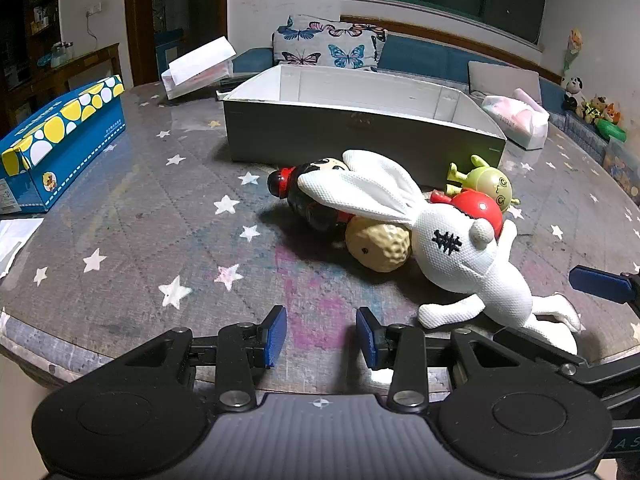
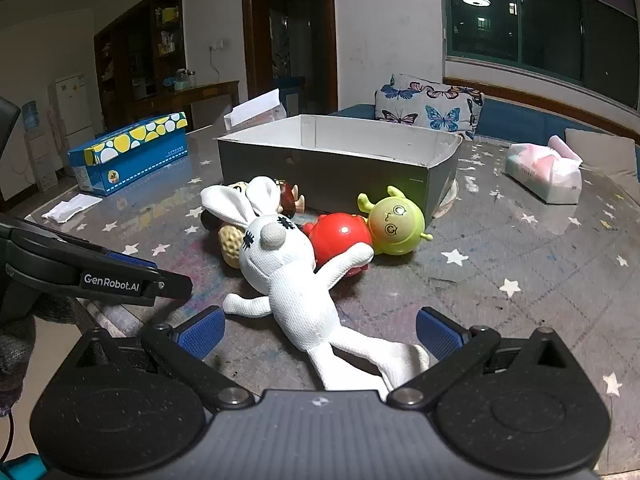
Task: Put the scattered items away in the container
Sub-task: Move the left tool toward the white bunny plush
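Observation:
A white plush rabbit [image 1: 456,240] [image 2: 288,276] lies on the table in front of an open grey box with a white inside [image 1: 352,132] [image 2: 332,164]. Under and beside it lie a tan bumpy ball [image 1: 376,246], a red round toy [image 2: 340,236], a green round toy [image 2: 394,224] and a dark red-and-black figure [image 1: 308,196]. My left gripper [image 1: 321,336] is open and empty over bare table, left of the rabbit's arm. My right gripper [image 2: 320,334] is open, its fingers either side of the rabbit's legs without closing on them.
A blue box with yellow and white dots [image 1: 60,140] [image 2: 132,152] stands at the left. A tissue pack [image 2: 544,172] lies at the right. White paper [image 2: 70,208] lies near the left edge. A sofa with a butterfly cushion [image 1: 328,42] is behind the table.

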{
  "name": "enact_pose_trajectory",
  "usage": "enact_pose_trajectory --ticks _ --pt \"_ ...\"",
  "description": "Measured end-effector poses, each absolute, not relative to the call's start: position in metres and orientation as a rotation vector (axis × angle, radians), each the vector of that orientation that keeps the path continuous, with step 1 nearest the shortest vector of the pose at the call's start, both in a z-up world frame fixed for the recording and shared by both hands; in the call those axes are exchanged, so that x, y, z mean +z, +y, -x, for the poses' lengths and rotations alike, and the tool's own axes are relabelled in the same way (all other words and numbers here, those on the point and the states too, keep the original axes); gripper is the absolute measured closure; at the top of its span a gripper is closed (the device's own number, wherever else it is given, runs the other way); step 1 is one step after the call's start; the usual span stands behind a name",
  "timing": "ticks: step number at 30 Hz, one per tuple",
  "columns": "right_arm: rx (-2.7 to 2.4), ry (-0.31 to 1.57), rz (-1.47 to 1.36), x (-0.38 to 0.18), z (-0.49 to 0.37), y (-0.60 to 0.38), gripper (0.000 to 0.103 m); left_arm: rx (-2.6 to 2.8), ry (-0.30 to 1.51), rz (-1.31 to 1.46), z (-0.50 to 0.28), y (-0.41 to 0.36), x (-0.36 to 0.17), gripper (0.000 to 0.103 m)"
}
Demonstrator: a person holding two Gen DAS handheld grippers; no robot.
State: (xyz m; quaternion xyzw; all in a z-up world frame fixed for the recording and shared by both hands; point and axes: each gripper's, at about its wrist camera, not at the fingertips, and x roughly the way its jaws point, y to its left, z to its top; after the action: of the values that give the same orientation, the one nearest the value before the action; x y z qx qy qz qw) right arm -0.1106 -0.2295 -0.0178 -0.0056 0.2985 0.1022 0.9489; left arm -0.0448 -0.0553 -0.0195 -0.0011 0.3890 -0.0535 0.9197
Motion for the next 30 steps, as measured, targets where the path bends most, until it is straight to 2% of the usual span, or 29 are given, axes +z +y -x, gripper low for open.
enact_pose_trajectory --ticks 27,30 --pt "0.214 0.605 0.002 -0.0198 0.11 -0.2315 0.001 -0.123 0.804 -0.007 0.0442 -0.0621 -0.0197 0.062" --pt "0.217 0.604 -0.003 -0.0201 0.109 -0.2323 0.004 -0.125 0.805 -0.01 0.0434 -0.0628 -0.0196 0.062"
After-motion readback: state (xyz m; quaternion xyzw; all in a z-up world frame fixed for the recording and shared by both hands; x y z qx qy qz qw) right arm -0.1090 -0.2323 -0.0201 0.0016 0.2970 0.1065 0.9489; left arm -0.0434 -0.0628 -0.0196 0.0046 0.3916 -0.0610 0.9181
